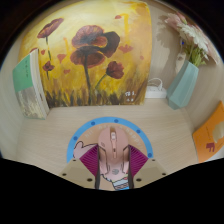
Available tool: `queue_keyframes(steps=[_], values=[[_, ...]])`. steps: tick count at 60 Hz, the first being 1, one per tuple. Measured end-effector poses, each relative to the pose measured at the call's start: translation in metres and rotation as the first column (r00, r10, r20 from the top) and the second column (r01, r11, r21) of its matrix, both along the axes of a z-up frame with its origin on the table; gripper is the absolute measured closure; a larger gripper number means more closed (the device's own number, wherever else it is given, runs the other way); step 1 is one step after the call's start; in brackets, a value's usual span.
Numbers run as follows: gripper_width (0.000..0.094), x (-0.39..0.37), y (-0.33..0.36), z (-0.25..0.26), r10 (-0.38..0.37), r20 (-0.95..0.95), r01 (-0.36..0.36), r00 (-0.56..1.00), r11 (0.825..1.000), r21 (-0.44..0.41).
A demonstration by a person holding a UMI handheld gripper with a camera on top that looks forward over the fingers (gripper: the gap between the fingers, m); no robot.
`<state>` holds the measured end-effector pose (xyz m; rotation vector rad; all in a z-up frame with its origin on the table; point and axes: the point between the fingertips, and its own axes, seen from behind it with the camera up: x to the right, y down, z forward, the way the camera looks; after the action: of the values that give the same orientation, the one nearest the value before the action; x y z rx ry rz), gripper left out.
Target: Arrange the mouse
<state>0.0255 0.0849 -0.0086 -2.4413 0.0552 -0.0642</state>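
Jaws pinch the mouse [114, 152] between both pads [92, 158]; it lies over a blue-rimmed mat [75, 146].

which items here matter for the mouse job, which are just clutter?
Job:
- mouse, between the tool fingers
- round blue-rimmed mat under it

Clutter:
- flower painting
- teal vase with flowers
- book propped beside the painting
- orange item

1 mouse [113, 150], 1 round blue-rimmed mat [80, 143], 1 flower painting [92, 55], 1 vase [184, 85], 1 orange item [212, 130], 1 tool [113, 172].
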Motion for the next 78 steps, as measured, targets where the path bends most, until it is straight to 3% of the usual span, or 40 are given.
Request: queue_keyframes(steps=[10, 15, 18, 33, 41, 49, 60, 78], values=[[0.0431, 0.001, 0.002, -0.002, -0.013, -0.001, 0.013, 1.0, 0.999, -0.033], [0.0246, 0.003, 0.004, 0.014, -0.04, -0.006, 0.04, 0.999, 0.999, -0.021], [0.0198, 0.006, 0.007, 0.034, -0.046, 0.017, 0.046, 0.999, 0.999, 0.017], [0.018, -0.019, -0.029, 0.15, 0.014, -0.012, -0.012, 1.0, 0.984, 0.176], [0.0182, -0.028, -0.075, 0.187, 0.047, -0.018, -0.042, 0.999, 0.973, 0.225], [0.0183, -0.029, -0.129, 0.202, 0.087, -0.03, -0.078, 0.996, 0.97, 0.232], [0.0182, -0.014, -0.19, 0.207, 0.083, -0.035, -0.073, 0.996, 0.968, 0.239], [0.0184, -0.007, -0.244, 0.217, 0.093, -0.024, -0.083, 0.995, 0.96, 0.269]])
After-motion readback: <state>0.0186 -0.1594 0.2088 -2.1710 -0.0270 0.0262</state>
